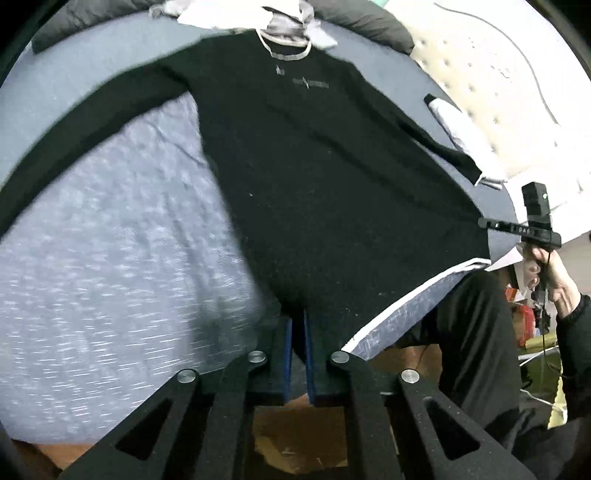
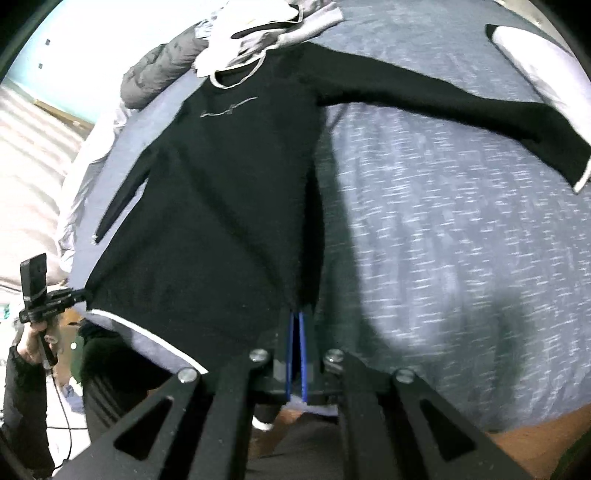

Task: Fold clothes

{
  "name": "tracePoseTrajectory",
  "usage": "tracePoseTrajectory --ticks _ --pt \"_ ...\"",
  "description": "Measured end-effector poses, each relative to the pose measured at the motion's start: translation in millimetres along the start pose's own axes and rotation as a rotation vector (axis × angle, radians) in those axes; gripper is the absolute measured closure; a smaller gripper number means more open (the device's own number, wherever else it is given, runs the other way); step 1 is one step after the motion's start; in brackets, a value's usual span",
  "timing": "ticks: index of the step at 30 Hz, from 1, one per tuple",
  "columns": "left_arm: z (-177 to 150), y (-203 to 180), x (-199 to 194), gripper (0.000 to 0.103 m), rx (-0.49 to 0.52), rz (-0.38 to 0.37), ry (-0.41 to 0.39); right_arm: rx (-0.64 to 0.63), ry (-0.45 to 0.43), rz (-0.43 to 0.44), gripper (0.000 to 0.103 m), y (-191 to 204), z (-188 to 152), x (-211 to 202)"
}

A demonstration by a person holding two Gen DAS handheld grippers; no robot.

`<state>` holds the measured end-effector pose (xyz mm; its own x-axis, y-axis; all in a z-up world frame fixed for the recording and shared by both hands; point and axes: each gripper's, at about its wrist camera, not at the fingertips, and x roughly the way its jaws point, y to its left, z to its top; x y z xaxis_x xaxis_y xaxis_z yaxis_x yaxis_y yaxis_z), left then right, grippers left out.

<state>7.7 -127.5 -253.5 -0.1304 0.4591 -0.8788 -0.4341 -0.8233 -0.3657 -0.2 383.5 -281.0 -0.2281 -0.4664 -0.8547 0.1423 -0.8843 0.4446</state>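
Note:
A black long-sleeve shirt (image 1: 314,166) (image 2: 221,203) with a pale collar lies front up on a blue-grey bed sheet (image 1: 110,240), both sleeves spread out. My left gripper (image 1: 299,325) is shut on the hem at one bottom corner, the cloth pinched between its blue pads. At the other bottom corner my right gripper (image 2: 298,317) is shut on the hem. Each gripper shows in the other's view, the right gripper (image 1: 482,222) and the left gripper (image 2: 81,294), held by a hand (image 1: 550,280) at the shirt's corner. The hem is lifted off the bed edge.
A heap of pale clothes (image 1: 288,18) (image 2: 266,29) sits beyond the collar, beside a dark grey pillow (image 1: 369,26). A white folded garment (image 1: 450,118) (image 2: 535,62) lies by one sleeve. A cream padded surface (image 1: 498,92) flanks the bed. A person's dark-clad leg (image 1: 476,350) stands at the bed edge.

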Motion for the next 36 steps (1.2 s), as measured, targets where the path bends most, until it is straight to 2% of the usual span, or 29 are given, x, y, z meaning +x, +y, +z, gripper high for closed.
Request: tracePoseTrajectory --ticks 3,7,12,13,15,16,17,19,20,21,26,29,30,31,32,36 --pt "-0.5 9.1 -5.4 0.098 0.005 0.021 -0.001 -0.024 0.024 -0.001 0.101 5.1 -3.8 11.4" --pt "-6.3 13.9 20.7 0.098 -0.024 0.021 0.05 0.009 0.048 -0.045 0.101 -13.2 -8.9 27.7" --pt "-12.9 22.3 48.5 0.097 -0.061 0.02 0.095 0.07 0.045 -0.05 0.101 -38.5 -13.6 28.3" --pt "-13.3 24.8 51.0 0.095 -0.072 0.023 0.098 0.069 0.046 -0.038 0.1 -37.4 -14.2 27.0" --pt "-13.4 31.0 51.2 0.077 -0.096 0.031 0.09 0.066 0.054 -0.02 0.099 -34.3 -15.6 26.4" --pt "-13.8 33.1 50.9 0.071 -0.105 0.029 0.088 0.064 0.063 -0.019 0.099 -32.4 -16.5 28.4" --pt "-14.7 34.9 50.6 0.064 -0.115 0.025 0.087 0.062 0.072 -0.017 0.096 -30.6 -17.5 30.4" --pt "-16.0 36.2 52.6 0.064 -0.117 0.027 0.094 0.058 0.089 -0.013 0.071 -26.9 -19.4 34.4" --pt "-16.5 35.9 54.1 0.064 -0.114 0.027 0.098 0.056 0.098 -0.012 0.055 -25.0 -20.4 36.4" --pt "-17.0 35.0 55.6 0.064 -0.112 0.024 0.1 0.054 0.107 -0.01 0.054 -23.1 -21.4 38.4" --pt "-19.1 30.6 63.2 0.064 -0.102 0.007 0.112 0.044 0.151 -0.001 0.055 -13.8 -26.2 48.4" --pt "-20.4 27.9 67.7 0.065 -0.096 -0.002 0.119 0.033 0.152 -0.004 0.077 -11.7 -27.7 47.0" --pt "-20.8 27.1 69.2 0.07 -0.094 -0.006 0.122 0.029 0.146 -0.007 0.086 -11.9 -27.8 44.6" --pt "-21.2 26.2 70.7 0.079 -0.092 -0.009 0.124 0.024 0.14 -0.01 0.09 -12.1 -27.9 42.2" --pt "-21.6 25.3 72.2 0.095 -0.09 -0.012 0.126 0.019 0.134 -0.013 0.094 -12.3 -28.1 39.8" --pt "-22.4 19.4 71.5 0.099 -0.069 -0.011 0.129 0.001 0.11 -0.024 0.098 -13.2 -28.6 30.2"
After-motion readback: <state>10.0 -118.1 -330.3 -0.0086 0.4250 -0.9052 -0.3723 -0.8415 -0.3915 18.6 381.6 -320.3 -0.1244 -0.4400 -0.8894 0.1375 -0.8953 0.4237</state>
